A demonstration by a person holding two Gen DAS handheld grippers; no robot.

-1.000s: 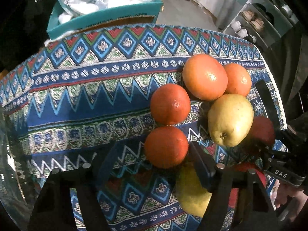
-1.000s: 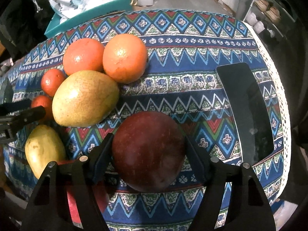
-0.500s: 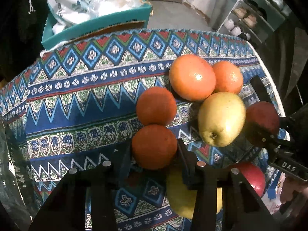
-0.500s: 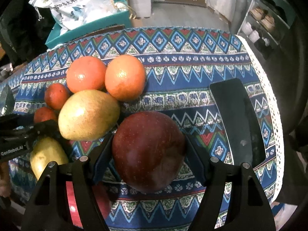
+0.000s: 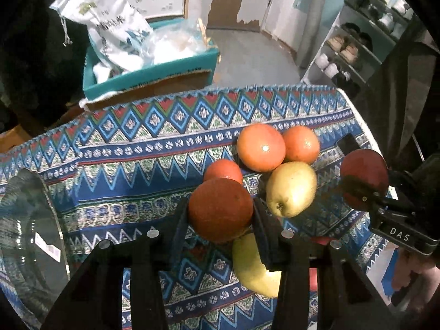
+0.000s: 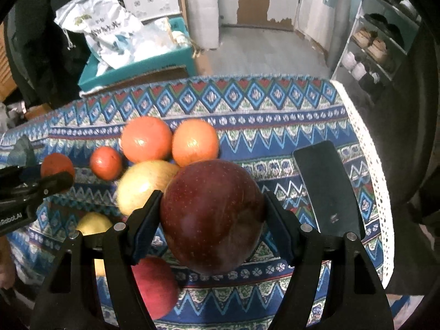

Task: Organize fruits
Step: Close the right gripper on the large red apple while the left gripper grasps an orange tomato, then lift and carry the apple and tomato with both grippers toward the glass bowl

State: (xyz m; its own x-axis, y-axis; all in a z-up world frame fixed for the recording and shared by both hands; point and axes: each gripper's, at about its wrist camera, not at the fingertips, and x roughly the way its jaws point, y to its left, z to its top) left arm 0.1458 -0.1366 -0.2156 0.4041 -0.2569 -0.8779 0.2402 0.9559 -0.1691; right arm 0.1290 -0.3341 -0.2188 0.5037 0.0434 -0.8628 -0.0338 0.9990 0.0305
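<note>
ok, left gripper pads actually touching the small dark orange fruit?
Touching. The left wrist view shows both pads of the left gripper pressed against the sides of the small dark orange fruit, no gap visible.

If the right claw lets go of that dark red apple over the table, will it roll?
Probably. The apple is round and glossy, held only at its sides by the right claw. The patterned tablecloth may slow it, though the neighbouring pear could stop it sooner.

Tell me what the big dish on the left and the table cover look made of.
Dish: likely clear glass, glossy; the cloth's pattern shows through and a label is stuck on. Table cover: woven fabric, matte, with a printed or woven geometric pattern and a white lace-like edge.
</note>
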